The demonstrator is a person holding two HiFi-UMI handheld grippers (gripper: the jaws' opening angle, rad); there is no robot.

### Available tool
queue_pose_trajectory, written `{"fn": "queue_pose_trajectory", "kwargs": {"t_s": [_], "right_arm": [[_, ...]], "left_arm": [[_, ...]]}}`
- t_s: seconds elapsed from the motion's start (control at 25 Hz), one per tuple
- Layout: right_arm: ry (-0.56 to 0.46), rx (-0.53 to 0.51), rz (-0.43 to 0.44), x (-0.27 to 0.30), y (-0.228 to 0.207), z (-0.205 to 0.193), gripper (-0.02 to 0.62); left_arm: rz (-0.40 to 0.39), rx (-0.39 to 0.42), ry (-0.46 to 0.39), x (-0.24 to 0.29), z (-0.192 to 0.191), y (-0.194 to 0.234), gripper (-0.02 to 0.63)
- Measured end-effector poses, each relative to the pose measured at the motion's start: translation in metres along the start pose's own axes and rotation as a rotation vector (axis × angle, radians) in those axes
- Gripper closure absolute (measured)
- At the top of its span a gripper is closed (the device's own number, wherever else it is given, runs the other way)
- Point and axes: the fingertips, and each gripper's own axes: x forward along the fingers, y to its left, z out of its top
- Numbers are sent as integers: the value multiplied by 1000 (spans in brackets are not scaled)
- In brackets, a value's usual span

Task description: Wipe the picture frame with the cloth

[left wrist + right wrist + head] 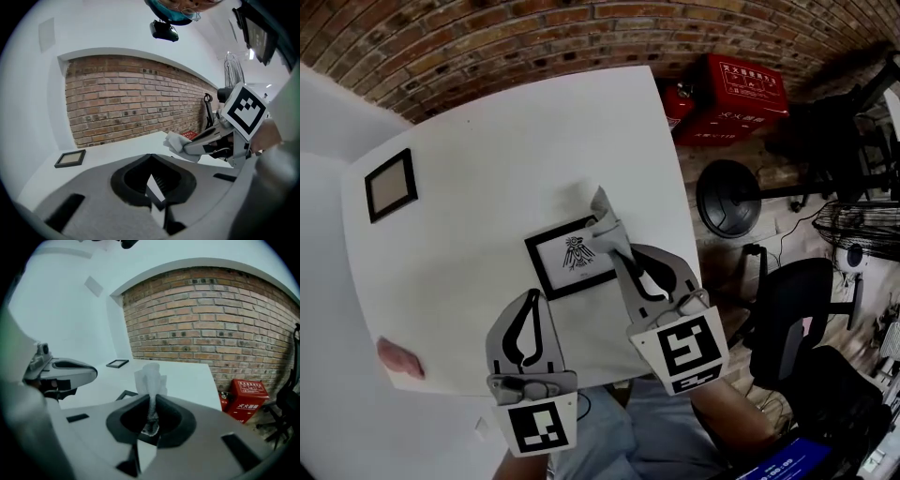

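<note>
A black picture frame with a bird drawing lies flat on the white table, near its front right part. My right gripper is shut on a pale grey cloth, which sticks out past its tips over the frame's far right corner. In the right gripper view the cloth stands up between the jaws, with a corner of the frame just left of it. My left gripper hangs near the frame's front left corner, shut with nothing in it. I cannot tell whether the cloth touches the frame.
A second, smaller dark frame lies at the table's far left. A pink object sits at the front left edge. Red boxes stand by the brick wall, and an office chair is to the right of the table.
</note>
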Motion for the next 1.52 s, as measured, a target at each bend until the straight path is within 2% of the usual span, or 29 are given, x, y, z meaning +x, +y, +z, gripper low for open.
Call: {"fn": "queue_pose_trajectory", "kwargs": {"t_s": [0.28, 0.48, 0.68, 0.8, 0.88, 1.12, 1.16, 1.2, 1.24, 1.36, 1.52], "right_arm": [[-3, -24, 136, 13, 63, -2, 561], [77, -25, 193, 42, 90, -31, 551], [141, -26, 254, 55, 104, -47, 470], [163, -32, 295, 50, 109, -46, 403], [162, -45, 306, 46, 108, -40, 388], [159, -109, 293, 54, 108, -36, 407], [169, -125, 279, 58, 108, -40, 434], [174, -141, 264, 60, 107, -42, 507], [168, -148, 256, 61, 107, -42, 550], [111, -75, 287, 54, 115, -27, 561], [138, 6, 318, 57, 122, -33, 561]], "left_arm": [[103, -27, 16, -44, -10, 22, 597], [146, -52, 50, -55, -31, 41, 597], [156, -78, 63, -51, -45, 54, 597], [161, -87, 64, -49, -48, 58, 597], [163, -90, 60, -48, -47, 60, 597], [170, -95, 67, -50, -49, 66, 597], [169, -93, 71, -50, -50, 67, 597], [170, -93, 74, -50, -51, 69, 597], [171, -95, 74, -50, -52, 70, 597], [170, -96, 77, -49, -53, 72, 597], [163, -97, 77, -49, -53, 71, 597]]}}
